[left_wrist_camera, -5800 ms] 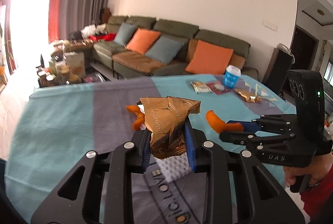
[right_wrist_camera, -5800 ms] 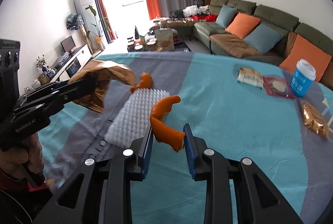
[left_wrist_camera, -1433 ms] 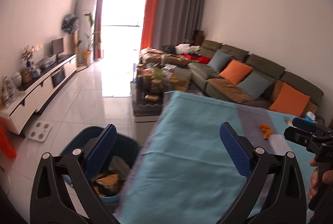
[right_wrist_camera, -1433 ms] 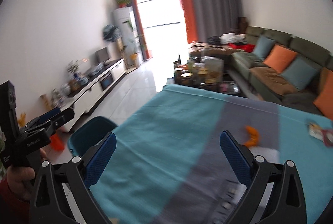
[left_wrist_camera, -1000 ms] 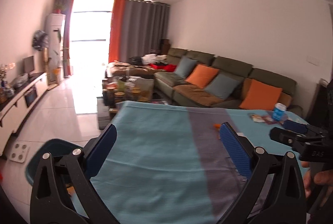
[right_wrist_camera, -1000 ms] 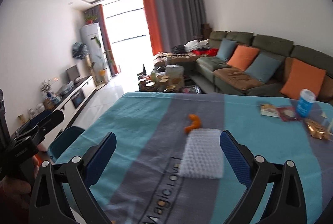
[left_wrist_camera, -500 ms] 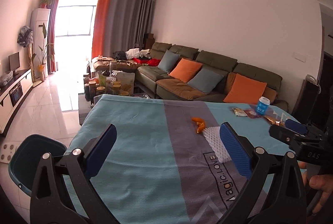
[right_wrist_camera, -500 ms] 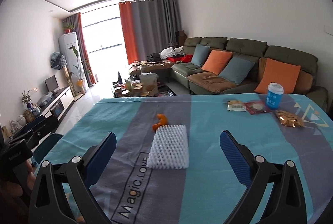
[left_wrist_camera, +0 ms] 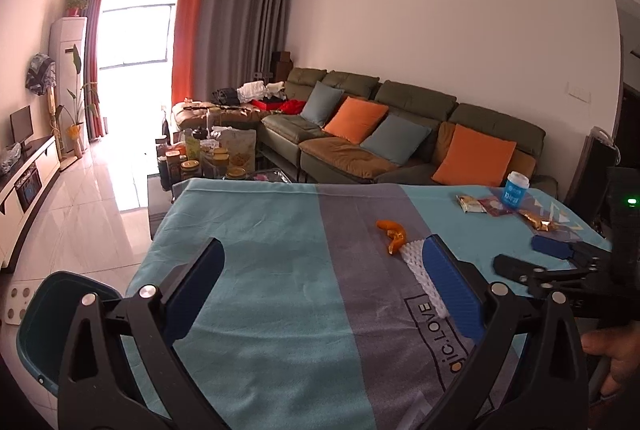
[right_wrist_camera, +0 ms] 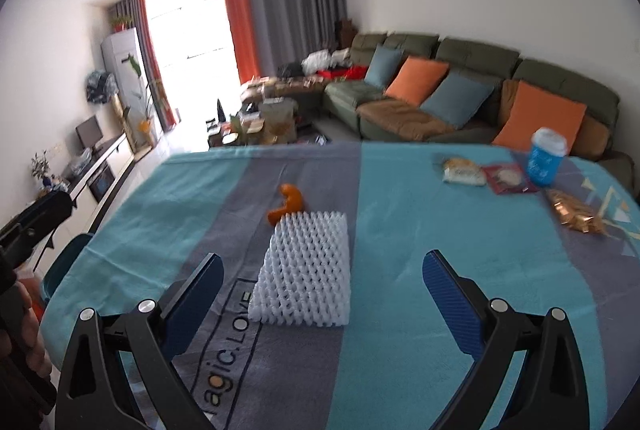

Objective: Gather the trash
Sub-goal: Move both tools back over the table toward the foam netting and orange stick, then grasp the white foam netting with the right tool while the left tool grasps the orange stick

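Note:
Both grippers are open and empty above the near side of the table. My left gripper is over its left part, with the dark teal bin on the floor below left. My right gripper faces a white foam net just ahead, with an orange peel touching its far end. The peel and net also show in the left wrist view. At the far right lie a gold wrapper, a red packet, a snack packet and a blue cup.
The table wears a teal and grey cloth. A green sofa with orange and blue cushions stands behind it. A low table crowded with jars is beyond the far edge. A TV cabinet lines the left wall.
Both grippers have swung from the bin at the left back toward the table and dropped closer to the foam net. The gold wrapper and peel held earlier are gone from the jaws.

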`<state>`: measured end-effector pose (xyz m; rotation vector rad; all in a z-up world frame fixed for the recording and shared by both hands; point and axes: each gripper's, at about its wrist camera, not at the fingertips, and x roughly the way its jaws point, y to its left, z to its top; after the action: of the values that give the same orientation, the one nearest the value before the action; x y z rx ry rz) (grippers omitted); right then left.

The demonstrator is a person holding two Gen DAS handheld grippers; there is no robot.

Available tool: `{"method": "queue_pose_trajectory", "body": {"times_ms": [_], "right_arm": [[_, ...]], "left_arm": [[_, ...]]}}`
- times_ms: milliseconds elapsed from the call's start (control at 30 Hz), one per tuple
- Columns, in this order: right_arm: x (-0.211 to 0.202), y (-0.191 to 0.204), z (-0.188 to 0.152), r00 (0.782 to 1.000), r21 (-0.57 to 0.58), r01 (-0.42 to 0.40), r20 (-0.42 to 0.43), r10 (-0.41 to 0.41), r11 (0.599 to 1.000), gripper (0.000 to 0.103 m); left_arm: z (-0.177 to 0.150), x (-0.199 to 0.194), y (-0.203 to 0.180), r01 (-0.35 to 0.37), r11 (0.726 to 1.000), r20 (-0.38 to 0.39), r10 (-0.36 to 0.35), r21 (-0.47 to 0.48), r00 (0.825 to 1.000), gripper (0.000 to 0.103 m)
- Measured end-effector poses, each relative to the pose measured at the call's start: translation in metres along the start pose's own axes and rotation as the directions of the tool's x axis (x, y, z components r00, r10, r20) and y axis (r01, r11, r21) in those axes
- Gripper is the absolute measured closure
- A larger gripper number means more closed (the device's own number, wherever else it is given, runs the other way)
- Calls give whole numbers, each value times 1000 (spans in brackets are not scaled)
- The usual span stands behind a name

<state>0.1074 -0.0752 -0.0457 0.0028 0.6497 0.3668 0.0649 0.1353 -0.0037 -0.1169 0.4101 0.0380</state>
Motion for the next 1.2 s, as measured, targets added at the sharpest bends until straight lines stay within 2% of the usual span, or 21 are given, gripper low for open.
{"method": "queue_pose_trajectory", "body": {"times_ms": [167, 367, 467, 533, 567, 667, 700, 767, 833, 867, 1033, 1200], "right_arm": [[38, -3, 4, 994, -3, -28, -109, 28, 1000, 7], [71, -4, 3, 976, -5, -53, -211, 51, 999, 18], [79, -4, 0, 967, 14, -77, -242, 78, 997, 28], [82, -3, -1, 962, 13, -94, -258, 94, 996, 43], [83, -2, -3, 958, 14, -106, -266, 106, 994, 46], [84, -4, -3, 956, 30, -127, -264, 131, 991, 55], [84, -6, -2, 955, 38, -134, -261, 139, 990, 65], [82, -7, -2, 953, 51, -153, -257, 161, 987, 72], [78, -10, -1, 955, 65, -164, -239, 175, 984, 87], [76, -12, -1, 956, 70, -166, -233, 178, 984, 91], [62, -27, -2, 961, 112, -170, -200, 189, 979, 92], [41, -48, -2, 976, 167, -151, -128, 174, 974, 92]], "left_arm": [[2, 17, -2, 5, 1000, -19, -4, 9, 1000, 5], [3, 35, -4, 11, 1000, -41, -10, 12, 999, 6], [5, 48, -5, 20, 1000, -54, -19, 18, 998, 5], [7, 56, -9, 26, 999, -60, -24, 25, 998, 5], [8, 61, -11, 32, 999, -64, -30, 31, 997, 5], [13, 76, -18, 55, 998, -82, -51, 42, 995, 5], [14, 80, -21, 59, 997, -86, -55, 47, 995, 5], [18, 94, -28, 77, 995, -104, -71, 60, 992, 5], [20, 106, -35, 87, 994, -120, -79, 66, 990, 5], [22, 112, -38, 91, 993, -125, -82, 70, 989, 5], [26, 147, -56, 118, 990, -182, -104, 72, 978, 5], [21, 185, -74, 150, 986, -266, -126, 75, 956, 5]]}}
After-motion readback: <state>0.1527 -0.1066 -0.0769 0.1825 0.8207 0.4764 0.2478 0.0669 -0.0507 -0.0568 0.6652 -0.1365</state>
